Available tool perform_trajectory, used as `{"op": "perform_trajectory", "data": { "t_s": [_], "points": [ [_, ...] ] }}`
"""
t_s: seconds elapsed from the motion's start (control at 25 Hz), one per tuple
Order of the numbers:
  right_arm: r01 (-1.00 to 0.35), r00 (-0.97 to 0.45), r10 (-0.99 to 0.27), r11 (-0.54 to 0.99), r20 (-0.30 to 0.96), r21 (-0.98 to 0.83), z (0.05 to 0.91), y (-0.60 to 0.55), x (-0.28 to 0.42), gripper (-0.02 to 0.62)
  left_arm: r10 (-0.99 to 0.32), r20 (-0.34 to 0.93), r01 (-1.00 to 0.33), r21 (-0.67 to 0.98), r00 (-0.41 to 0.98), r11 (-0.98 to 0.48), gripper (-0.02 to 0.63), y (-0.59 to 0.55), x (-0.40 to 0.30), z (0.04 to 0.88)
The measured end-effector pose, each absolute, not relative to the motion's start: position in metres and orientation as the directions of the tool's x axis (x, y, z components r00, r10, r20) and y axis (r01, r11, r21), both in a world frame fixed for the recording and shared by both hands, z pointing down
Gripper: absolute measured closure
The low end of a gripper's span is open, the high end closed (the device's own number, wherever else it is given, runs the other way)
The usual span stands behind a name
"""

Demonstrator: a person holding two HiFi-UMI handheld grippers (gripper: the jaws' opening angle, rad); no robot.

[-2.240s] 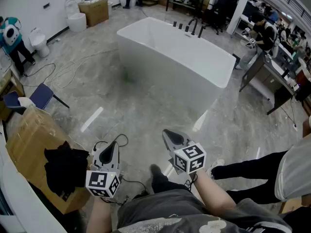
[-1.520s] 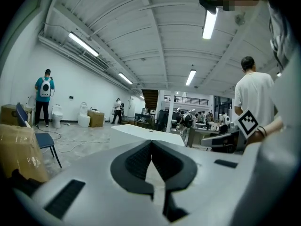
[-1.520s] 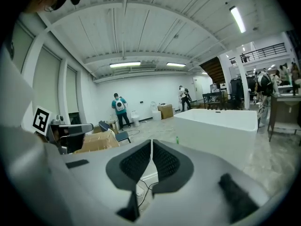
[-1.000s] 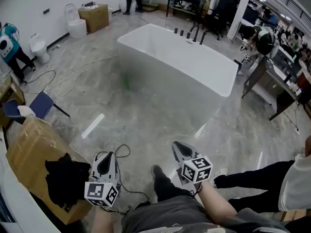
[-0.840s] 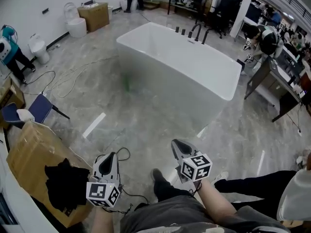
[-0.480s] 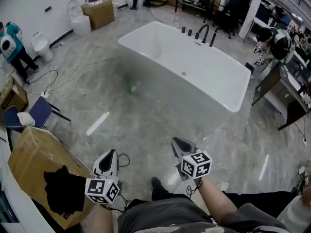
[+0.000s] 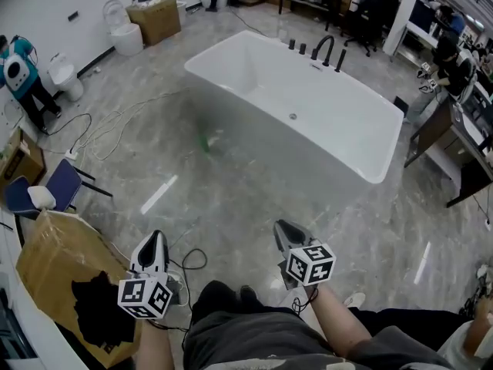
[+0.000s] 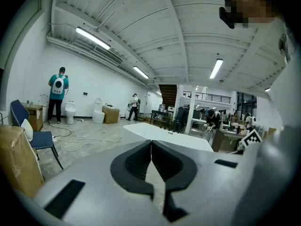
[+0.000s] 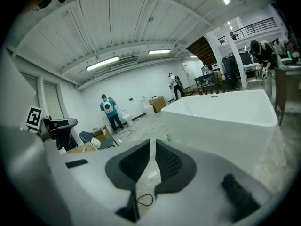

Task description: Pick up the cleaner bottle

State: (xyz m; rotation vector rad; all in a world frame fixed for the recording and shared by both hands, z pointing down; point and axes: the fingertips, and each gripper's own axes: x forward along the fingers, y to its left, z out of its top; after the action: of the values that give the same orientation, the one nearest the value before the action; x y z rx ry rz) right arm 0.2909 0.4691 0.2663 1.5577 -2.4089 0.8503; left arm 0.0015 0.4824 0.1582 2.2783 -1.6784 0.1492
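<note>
The cleaner bottle (image 7: 205,141) is a small green shape lying on the grey floor beside the near wall of the white bathtub (image 7: 362,156). The right gripper view shows the bottle (image 9: 167,138) as a tiny green speck just past the jaws, at the foot of the tub. My left gripper (image 7: 156,238) is held low at the left, far short of the bottle, jaws shut and empty. My right gripper (image 7: 283,227) is beside it at the right, also shut with nothing between its fingers. Both point toward the tub.
A cardboard box (image 7: 46,257) with black cloth on it stands at my left, a blue chair (image 7: 55,185) behind it. Cables (image 7: 108,126) trail over the floor, and one loops near my feet (image 7: 192,259). Toilets (image 7: 123,33), a person (image 7: 19,72) and desks (image 7: 454,141) line the edges.
The tub and the green bottle have come nearer and lower in the head view as I walked forward. My left gripper has drifted left and down; both stay shut.
</note>
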Motion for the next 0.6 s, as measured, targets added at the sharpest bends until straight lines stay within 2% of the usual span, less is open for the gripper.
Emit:
{"op": "perform_trajectory", "data": {
  "t_s": [0.4, 0.6],
  "points": [
    [-0.88, -0.45, -0.765, 0.291, 0.461, -0.375, 0.29, 0.411, 0.269, 0.563, -0.9, 0.29, -0.939, 0.211, 0.324, -0.27, 0.591, 0.416, -0.016, 0.197],
    [-0.886, -0.447, -0.758, 0.303, 0.476, -0.35, 0.292, 0.339, 0.237, 0.563, -0.901, 0.292, -0.939, 0.223, 0.32, -0.261, 0.591, 0.349, -0.052, 0.213]
  ]
}}
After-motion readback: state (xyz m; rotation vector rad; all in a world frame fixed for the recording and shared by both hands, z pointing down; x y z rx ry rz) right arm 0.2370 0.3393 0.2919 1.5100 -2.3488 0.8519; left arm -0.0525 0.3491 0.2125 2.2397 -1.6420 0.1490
